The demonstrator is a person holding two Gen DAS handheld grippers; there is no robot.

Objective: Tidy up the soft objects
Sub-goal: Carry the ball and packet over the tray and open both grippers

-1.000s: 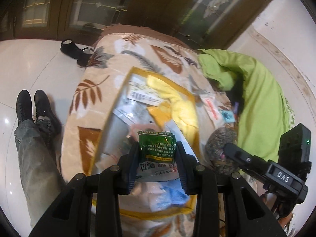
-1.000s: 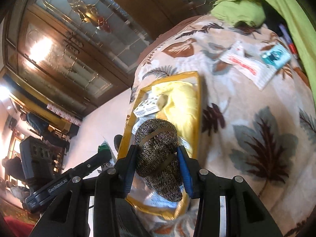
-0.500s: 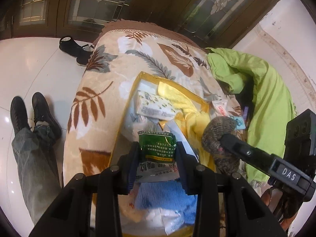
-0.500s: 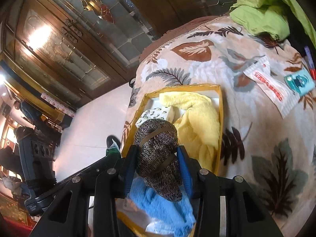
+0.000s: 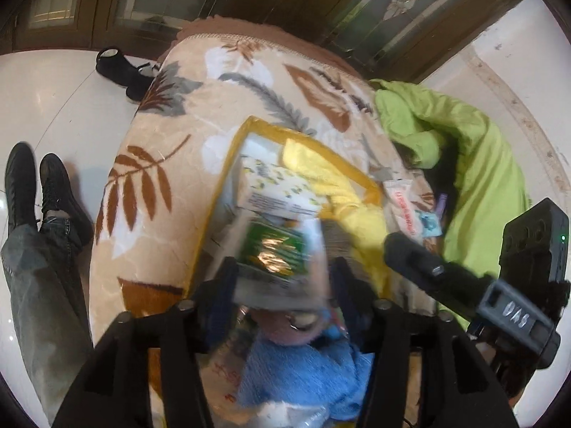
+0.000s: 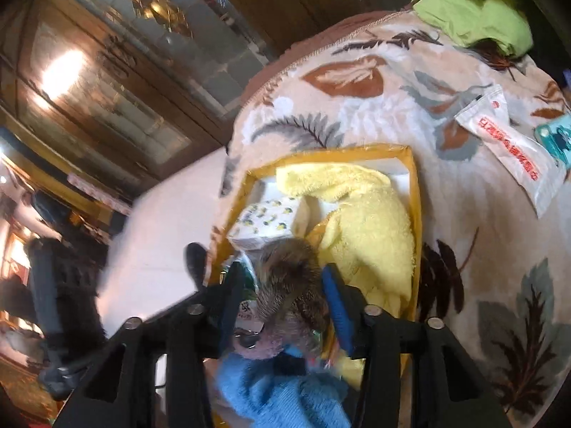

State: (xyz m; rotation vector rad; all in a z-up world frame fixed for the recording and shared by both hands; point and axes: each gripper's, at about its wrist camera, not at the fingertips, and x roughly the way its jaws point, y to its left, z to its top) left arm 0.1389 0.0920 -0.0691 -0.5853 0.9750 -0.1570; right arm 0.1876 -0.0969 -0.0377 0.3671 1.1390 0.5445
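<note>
"DAS" on the right tongs' body (image 5: pixel 514 315)

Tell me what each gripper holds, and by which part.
Nothing, it seems. Both jaws have just been opening: the green packet sits loose inside the left gripper, the brown knitted bundle inside the right gripper.

A home, likely a living room: dark wooden doors with leaded decorative glass panes (image 5: pixel 410 10), glossy white tiled floor (image 5: pixel 53 107), and a plush beige leaf-patterned blanket (image 6: pixel 464 214) with a crumpled lime-green bedsheet (image 5: pixel 481 178) at its far corner.
</note>
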